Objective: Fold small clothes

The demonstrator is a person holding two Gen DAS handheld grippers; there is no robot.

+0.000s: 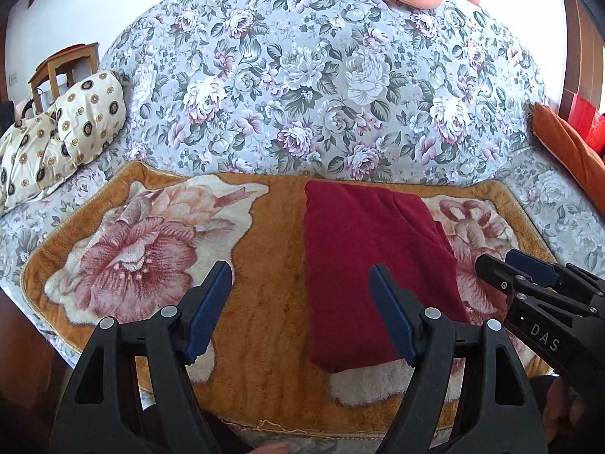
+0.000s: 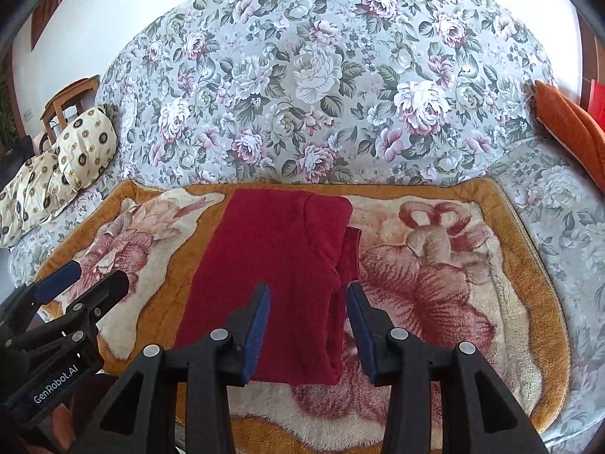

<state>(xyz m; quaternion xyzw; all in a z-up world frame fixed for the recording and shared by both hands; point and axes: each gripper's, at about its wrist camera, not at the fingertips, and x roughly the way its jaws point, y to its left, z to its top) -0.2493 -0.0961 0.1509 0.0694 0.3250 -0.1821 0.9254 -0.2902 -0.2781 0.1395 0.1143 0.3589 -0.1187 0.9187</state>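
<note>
Sofa (image 1: 302, 75): floral grey cover, fills the back of both views; patterned cushions (image 1: 75, 113) at its left end, orange cushion (image 1: 574, 143) at its right
Seat mat (image 1: 264, 302): plush, ochre border, big pink flowers; lies flat on the seat and bears the garment
Garment (image 2: 272, 265): dark red, small; lies on the mat as a long narrow panel running from the backrest toward the front edge; a folded-in layer shows along its right side; free of both tools
Left gripper (image 1: 302, 302): jaws wide, nothing between them; hovers above the mat just left of the garment's near end
Right gripper (image 2: 308, 321): jaws part open, moderate gap, empty; hovers over the garment's near right edge; pads not pressing on cloth
Step in hand (judged): lengthwise folds look done; both tools released and lifted off
Next move (judged): take the near hem at both corners; carry it to the far end; keep the edges aligned so the tucked layer does not slip out
</note>
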